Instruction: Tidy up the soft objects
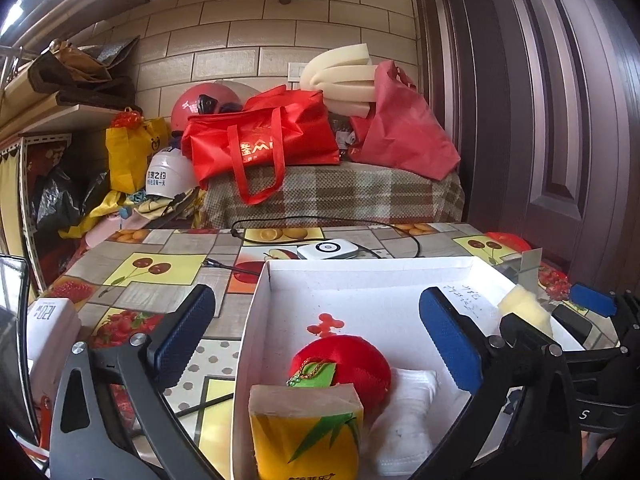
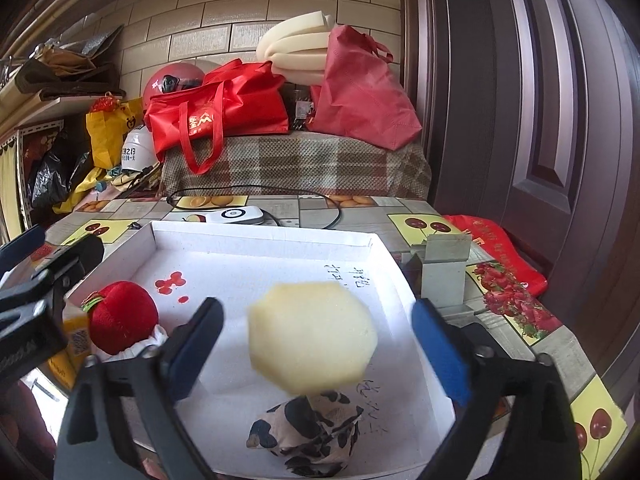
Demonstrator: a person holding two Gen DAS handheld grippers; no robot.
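A white shallow box (image 1: 360, 276) (image 2: 256, 240) lies on the table. In it are a red plush apple (image 1: 344, 368) (image 2: 122, 322), a yellow tissue pack (image 1: 306, 428), a white folded cloth (image 1: 408, 412) and a black-and-white patterned cloth (image 2: 308, 432). A pale yellow sponge (image 2: 312, 336) (image 1: 524, 310) is blurred and free in the air between my right gripper's (image 2: 316, 344) open fingers, above the box. My left gripper (image 1: 316, 336) is open and empty over the box's left wall.
The fruit-pattern table (image 1: 152, 276) carries a white device with a black cable (image 1: 326, 249), a grey metal bracket (image 2: 444, 268) and a white box (image 1: 52, 320) at the left. Behind stand red bags (image 1: 260, 140), foam strips (image 1: 344, 76) and helmets. A door (image 2: 540, 120) is at the right.
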